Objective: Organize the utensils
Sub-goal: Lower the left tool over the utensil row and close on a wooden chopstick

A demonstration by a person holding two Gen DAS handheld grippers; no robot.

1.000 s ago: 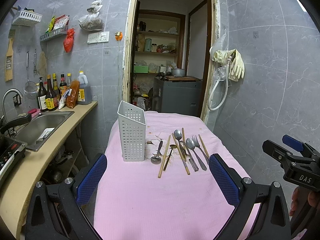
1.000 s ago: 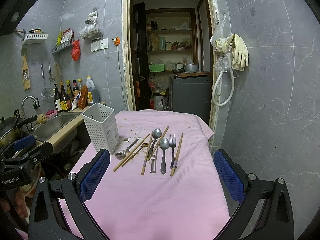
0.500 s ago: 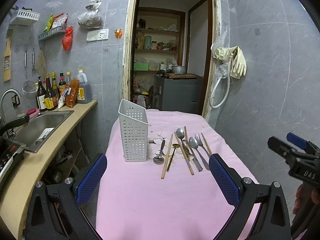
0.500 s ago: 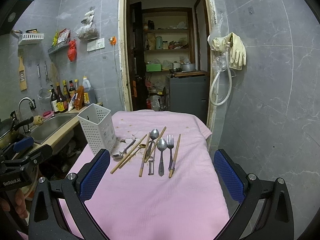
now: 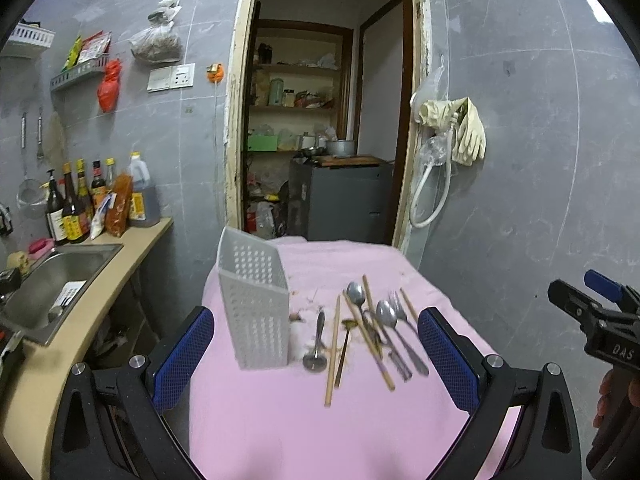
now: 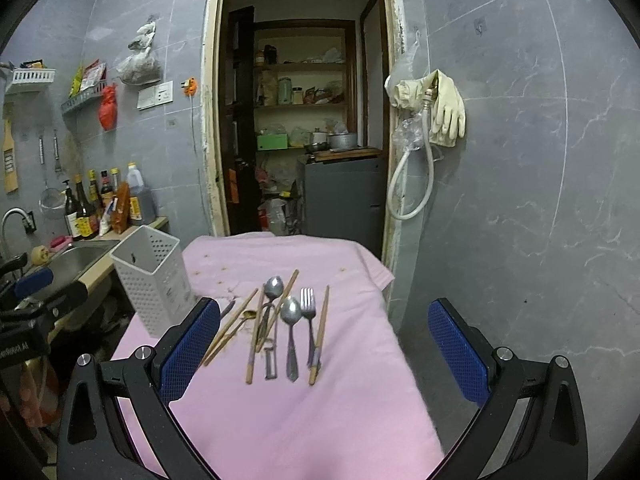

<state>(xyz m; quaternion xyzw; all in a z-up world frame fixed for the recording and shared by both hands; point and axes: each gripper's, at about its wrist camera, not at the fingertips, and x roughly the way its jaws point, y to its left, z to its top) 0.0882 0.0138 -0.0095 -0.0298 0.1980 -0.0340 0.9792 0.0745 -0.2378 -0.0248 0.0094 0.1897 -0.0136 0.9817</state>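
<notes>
A white perforated utensil holder point(image 5: 256, 304) point(image 6: 154, 276) stands upright at the left of a pink-covered table point(image 5: 280, 420) point(image 6: 304, 420). To its right lie several utensils: spoons point(image 5: 386, 314) point(image 6: 291, 312), a fork point(image 6: 308, 312), wooden chopsticks point(image 5: 333, 356) point(image 6: 320, 336), a small ladle point(image 5: 316, 344) and a peeler point(image 6: 271, 360). My left gripper point(image 5: 316, 356) is open and empty, held above the table's near part, short of the utensils. My right gripper point(image 6: 324, 348) is open and empty, also short of them.
A counter with a steel sink point(image 5: 52, 284) and several sauce bottles point(image 5: 80, 208) runs along the left. A doorway point(image 5: 320, 140) opens behind the table onto shelves and a grey cabinet. Rubber gloves and a hose point(image 5: 456, 132) hang on the right wall.
Both grippers have moved forward a little toward the table, so the holder and utensils look slightly nearer. Nothing on the table has moved.
</notes>
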